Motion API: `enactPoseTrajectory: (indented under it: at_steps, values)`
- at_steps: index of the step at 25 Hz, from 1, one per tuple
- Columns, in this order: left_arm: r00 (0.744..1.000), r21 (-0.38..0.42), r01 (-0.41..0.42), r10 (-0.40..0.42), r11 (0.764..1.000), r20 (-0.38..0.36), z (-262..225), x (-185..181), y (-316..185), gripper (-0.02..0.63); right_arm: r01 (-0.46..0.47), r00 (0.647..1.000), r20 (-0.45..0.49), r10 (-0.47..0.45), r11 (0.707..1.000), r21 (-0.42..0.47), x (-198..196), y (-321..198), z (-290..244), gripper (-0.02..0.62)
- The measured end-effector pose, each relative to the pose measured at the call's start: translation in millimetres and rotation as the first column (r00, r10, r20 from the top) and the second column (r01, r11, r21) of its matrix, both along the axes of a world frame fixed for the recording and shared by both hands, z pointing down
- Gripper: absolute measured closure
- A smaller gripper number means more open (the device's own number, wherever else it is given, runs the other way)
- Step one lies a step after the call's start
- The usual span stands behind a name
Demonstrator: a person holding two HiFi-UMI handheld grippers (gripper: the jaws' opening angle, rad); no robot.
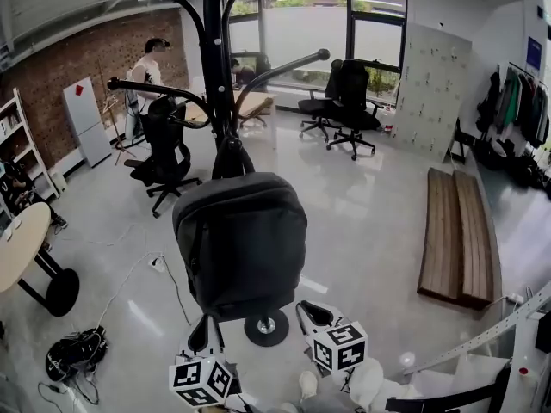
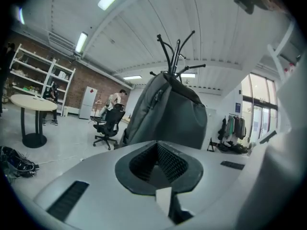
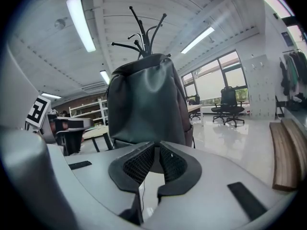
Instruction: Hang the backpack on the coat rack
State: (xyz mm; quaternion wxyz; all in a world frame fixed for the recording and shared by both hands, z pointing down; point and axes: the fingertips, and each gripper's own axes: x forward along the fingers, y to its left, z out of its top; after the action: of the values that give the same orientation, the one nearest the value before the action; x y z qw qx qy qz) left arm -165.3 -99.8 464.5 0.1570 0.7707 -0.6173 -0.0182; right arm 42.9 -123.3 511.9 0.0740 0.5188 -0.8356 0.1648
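A dark grey backpack [image 1: 241, 239] hangs by its top loop from a hook of the black coat rack [image 1: 215, 50]. It hangs free against the pole, with no gripper on it. Both grippers are below and in front of it, near the bottom of the head view. My left gripper [image 1: 201, 335] is shut and empty. So is my right gripper [image 1: 315, 315]. In the left gripper view the backpack [image 2: 168, 109] fills the middle beyond the closed jaws [image 2: 156, 146], with the rack's arms [image 2: 175, 51] above. The right gripper view shows the backpack [image 3: 146, 99] just past its closed jaws [image 3: 156, 147].
The rack's round base [image 1: 265, 325] sits on the glossy floor under the bag. Black office chairs [image 1: 164, 157] stand behind left and at the back [image 1: 349, 110]. A round table [image 1: 21, 243] is at left, a wooden bench [image 1: 456, 235] at right. Cables [image 1: 77, 355] lie on the floor.
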Motion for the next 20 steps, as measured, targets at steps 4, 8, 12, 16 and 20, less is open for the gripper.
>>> enactPoseTrajectory:
  at_steps: [4,8,12,16,20]
  values:
    - [0.997,-0.046,-0.073,0.073,0.996,-0.019,20,30,18,0.603,0.003,1.000,-0.006,-0.003,1.000,-0.020,-6,20,9,0.555]
    - [0.997,-0.053,-0.081,0.080,0.995,-0.024,25,38,26,0.603,0.020,1.000,0.001,-0.020,1.000,-0.017,-8,28,10,0.555]
    - [0.997,-0.061,-0.078,0.077,0.995,-0.015,26,43,30,0.603,0.031,0.999,0.017,-0.031,1.000,0.002,-4,36,1,0.555]
    - [0.996,-0.056,-0.086,0.084,0.995,-0.036,21,52,31,0.603,0.040,0.999,0.029,-0.041,0.999,0.007,-2,37,-1,0.555]
    - [0.995,-0.052,-0.096,0.096,0.994,-0.018,19,60,32,0.603,0.054,0.998,0.037,-0.054,0.999,0.005,-4,39,-1,0.555]
